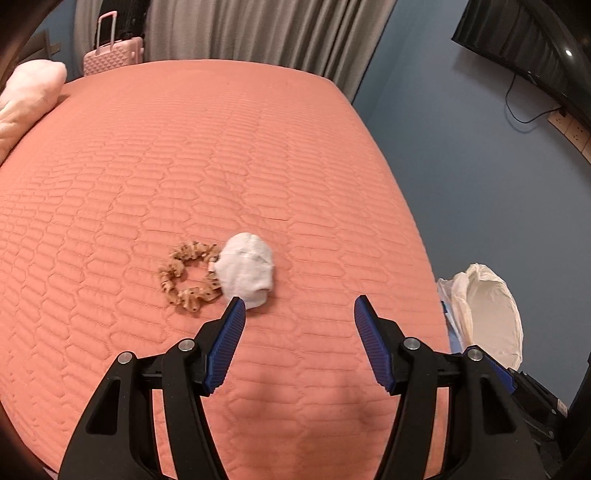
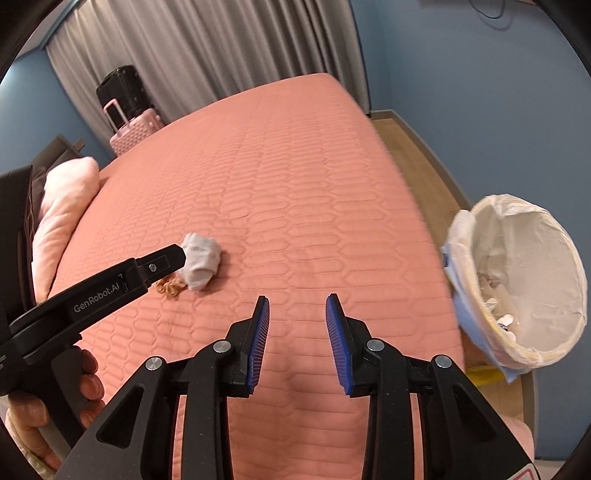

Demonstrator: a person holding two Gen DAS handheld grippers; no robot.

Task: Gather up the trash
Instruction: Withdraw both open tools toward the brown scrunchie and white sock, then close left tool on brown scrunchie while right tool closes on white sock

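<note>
Two hand-held grippers show over a bed [image 1: 258,147] w/ a salmon quilted cover. Left wrist view: left hand-held gripper [image 1: 299,308] at bottom centre, blue pads spread wide, released, nothing between them; only quilt behind the gap. A crumpled white wad [image 1: 245,271], looks like tissue or cloth, lies on the bed just above-left of the left pad tip, not touched as far as can be told. A tan spotted scrunchie [image 1: 188,275] lies on the cover touching the wad's left side. Pale pink pillow [image 1: 29,96] at upper left edge; pink suitcase [image 1: 110,51] & grey curtain [image 1: 258,33] at top. A bin w/ white liner [image 1: 491,310] sits at right edge, off the bed.

Right wrist view: right hand-held gripper [image 2: 297,306] at bottom centre, pads part-way apart, empty, also released. Bin [image 2: 476,236] at right, beside the bed edge, w/ bits of white trash in its bottom. The left gripper's black body crosses in from lower left, held by a hand [image 2: 55,402]; its tip overlaps the wad [image 2: 203,262] at centre-left, contact unclear. Scrunchie [image 2: 171,287] peeks out just below.
</note>
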